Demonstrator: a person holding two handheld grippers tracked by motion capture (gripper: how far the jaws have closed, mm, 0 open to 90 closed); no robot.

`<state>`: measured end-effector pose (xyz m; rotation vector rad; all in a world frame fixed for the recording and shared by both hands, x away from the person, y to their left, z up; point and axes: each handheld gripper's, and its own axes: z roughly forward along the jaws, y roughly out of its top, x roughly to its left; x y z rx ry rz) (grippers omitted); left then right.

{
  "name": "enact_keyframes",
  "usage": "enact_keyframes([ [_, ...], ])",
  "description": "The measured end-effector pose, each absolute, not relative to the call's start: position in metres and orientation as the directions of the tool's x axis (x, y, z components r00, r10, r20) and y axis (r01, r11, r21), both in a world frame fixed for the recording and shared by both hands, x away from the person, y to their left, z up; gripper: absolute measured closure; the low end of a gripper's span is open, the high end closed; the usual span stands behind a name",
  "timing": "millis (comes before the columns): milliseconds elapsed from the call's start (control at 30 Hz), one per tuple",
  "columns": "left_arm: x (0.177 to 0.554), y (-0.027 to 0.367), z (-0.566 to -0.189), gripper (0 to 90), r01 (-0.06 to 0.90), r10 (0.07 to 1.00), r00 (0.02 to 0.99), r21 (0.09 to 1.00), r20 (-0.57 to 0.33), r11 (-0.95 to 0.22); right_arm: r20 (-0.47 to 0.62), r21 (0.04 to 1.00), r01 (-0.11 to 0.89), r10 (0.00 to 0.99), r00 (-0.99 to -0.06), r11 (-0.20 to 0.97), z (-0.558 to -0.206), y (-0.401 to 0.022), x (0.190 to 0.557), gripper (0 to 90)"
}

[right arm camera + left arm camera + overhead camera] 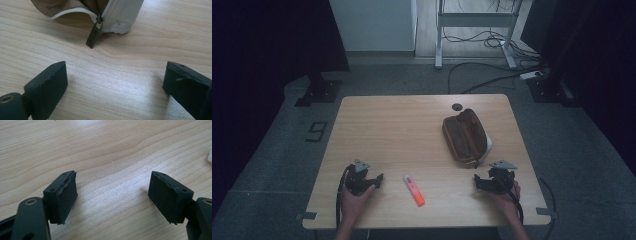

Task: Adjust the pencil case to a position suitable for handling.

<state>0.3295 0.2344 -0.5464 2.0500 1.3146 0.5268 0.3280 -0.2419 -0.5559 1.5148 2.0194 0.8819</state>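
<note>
On my counter (402, 125): a brown pencil case (465, 136) at right, zipper pull (94, 35) hanging toward my right tongs (484, 181); an orange marker (414, 190) lies near the front edge, between both tongs. Left tongs (373, 181) and right tongs both spread wide, empty, resting low over bare wood.

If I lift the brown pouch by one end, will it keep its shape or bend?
The brown pouch looks like soft fabric with an open zipper, so it would probably sag. Its zipper pull hangs loose and would likely swing. It lies flat, so rolling seems unlikely.
</note>
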Motion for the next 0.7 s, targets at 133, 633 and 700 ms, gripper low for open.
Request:
enact_keyframes([
  [133,0.3299,0.2342,-0.5465,22.5,0.651,0.907,0.420,0.698,-0.007,-0.296,0.012,0.729,0.658,0.957,-0.289,0.189,-0.5559,-0.2418,0.3280,6.3],
  [633,0.3299,0.2342,-0.5464,22.5,0.652,0.907,0.420,0.698,-0.007,-0.297,0.014,0.739,0.642,0.948,-0.316,0.203,-0.5551,-0.2415,0.3266,13.2],
  [700,0.3300,0.2342,-0.5464,22.4,0.652,0.907,0.420,0.698,-0.007,-0.297,0.015,0.740,0.640,0.947,-0.322,0.206,-0.5546,-0.2423,0.3262,16.6],
])
